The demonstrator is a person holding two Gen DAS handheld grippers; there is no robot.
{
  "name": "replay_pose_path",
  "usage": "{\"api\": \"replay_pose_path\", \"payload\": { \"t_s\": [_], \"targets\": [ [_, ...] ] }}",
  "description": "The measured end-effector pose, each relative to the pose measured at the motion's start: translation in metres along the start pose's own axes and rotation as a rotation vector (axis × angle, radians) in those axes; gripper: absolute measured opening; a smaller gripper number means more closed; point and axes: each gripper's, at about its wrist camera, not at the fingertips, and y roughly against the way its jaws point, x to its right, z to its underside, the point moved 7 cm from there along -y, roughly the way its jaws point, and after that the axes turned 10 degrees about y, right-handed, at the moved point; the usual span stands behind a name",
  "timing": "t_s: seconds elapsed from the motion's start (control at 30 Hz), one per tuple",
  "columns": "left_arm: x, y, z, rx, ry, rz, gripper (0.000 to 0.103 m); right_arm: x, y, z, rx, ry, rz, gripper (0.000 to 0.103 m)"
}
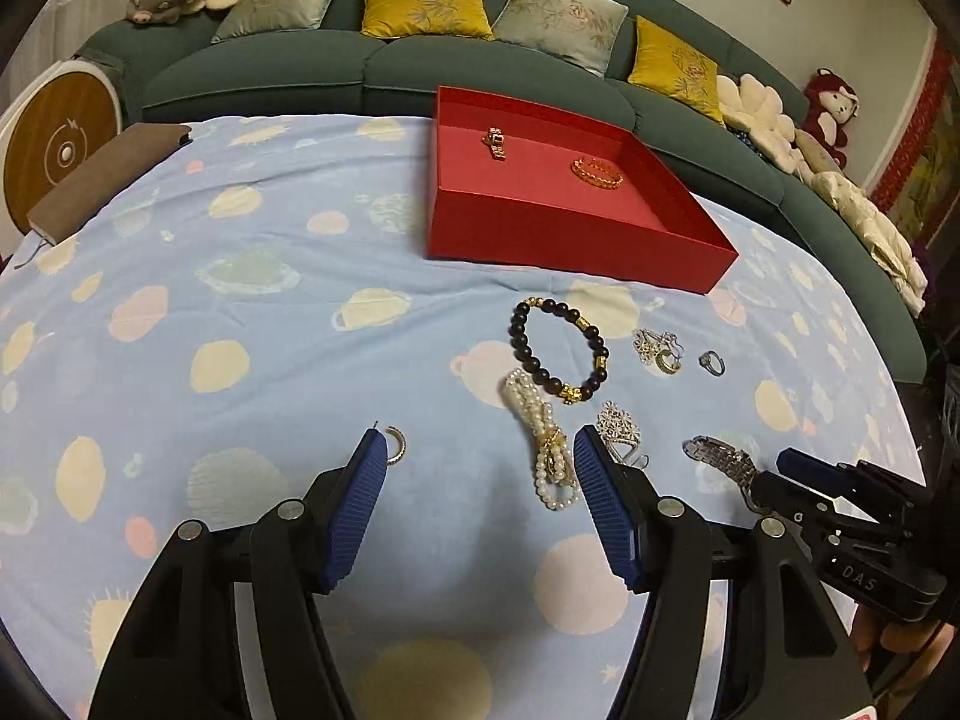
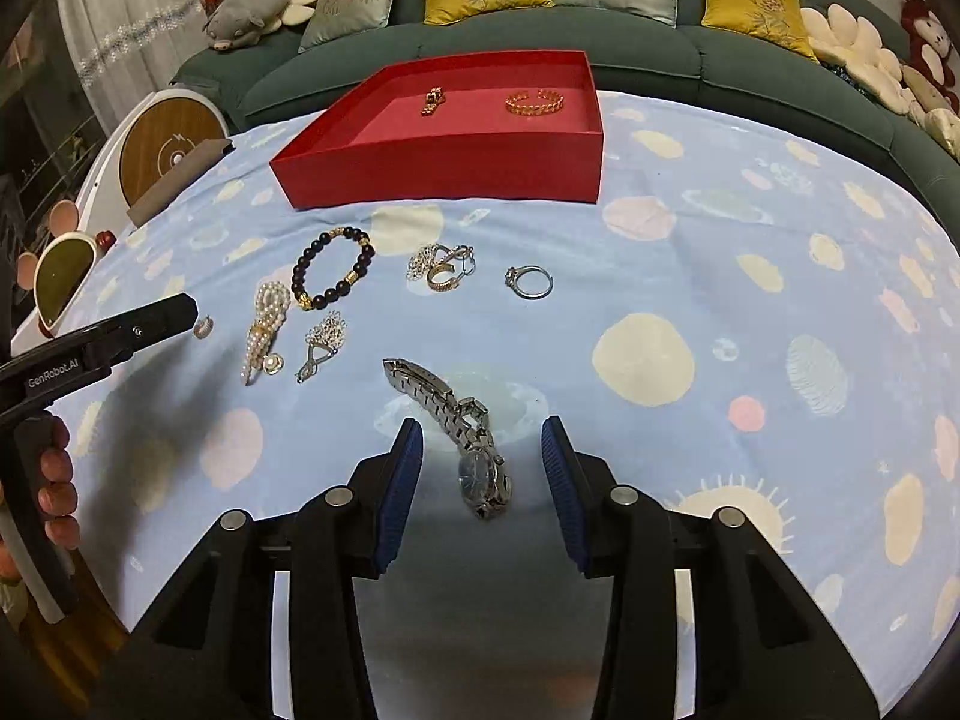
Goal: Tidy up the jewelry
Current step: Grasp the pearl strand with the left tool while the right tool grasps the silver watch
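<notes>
Loose jewelry lies on a blue patterned cloth (image 1: 240, 312) in front of a red box (image 1: 576, 240). My left gripper (image 1: 480, 438) hovers open low over the cloth. A pearl bracelet (image 1: 549, 450) lies between its fingers, close to the right pad, untouched. A small hoop earring (image 1: 396, 444) sits by the left fingertip. My right gripper (image 2: 481, 427) is open, straddling a silver watch (image 2: 474, 438) without touching it. Beyond lie a black bead bracelet (image 2: 333, 270), a silver brooch (image 2: 324, 336), a ring (image 2: 531, 282) and a tangle of small pieces (image 2: 441, 267).
Inside the red box (image 2: 444, 168) are a gold clasp piece (image 2: 433, 101) and a gold chain bracelet (image 2: 534, 102). A green sofa (image 1: 288, 72) with cushions runs behind the table. A brown case (image 1: 102, 180) rests at the cloth's far left edge. A hand (image 2: 57, 480) holds the left gripper's handle.
</notes>
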Motion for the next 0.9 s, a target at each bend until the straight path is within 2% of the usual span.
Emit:
{"api": "replay_pose_path", "payload": {
  "t_s": [0.27, 0.43, 0.47, 0.57, 0.73, 0.9],
  "targets": [
    [0.006, -0.012, 0.009, -0.033, -0.024, 0.017, 0.062, -0.002, -0.013, 0.008, -0.027, 0.012, -0.010, 0.039],
    [0.022, -0.022, 0.012, -0.046, -0.054, 0.023, 0.062, -0.008, -0.013, 0.008, -0.027, 0.038, -0.011, 0.023],
    [0.025, -0.025, 0.013, -0.046, -0.064, 0.019, 0.062, -0.009, -0.014, 0.008, -0.028, 0.042, -0.008, 0.016],
    [0.031, -0.033, 0.014, -0.049, -0.083, 0.009, 0.062, -0.009, -0.013, 0.008, -0.027, 0.034, -0.023, 0.009],
    [0.034, -0.042, 0.012, -0.057, -0.068, -0.001, 0.051, -0.010, -0.011, 0.010, -0.028, 0.037, -0.029, 0.008],
    [0.032, -0.044, 0.009, -0.053, -0.055, 0.003, 0.023, -0.007, -0.010, 0.010, -0.028, 0.029, -0.032, 0.008]
  ]
}}
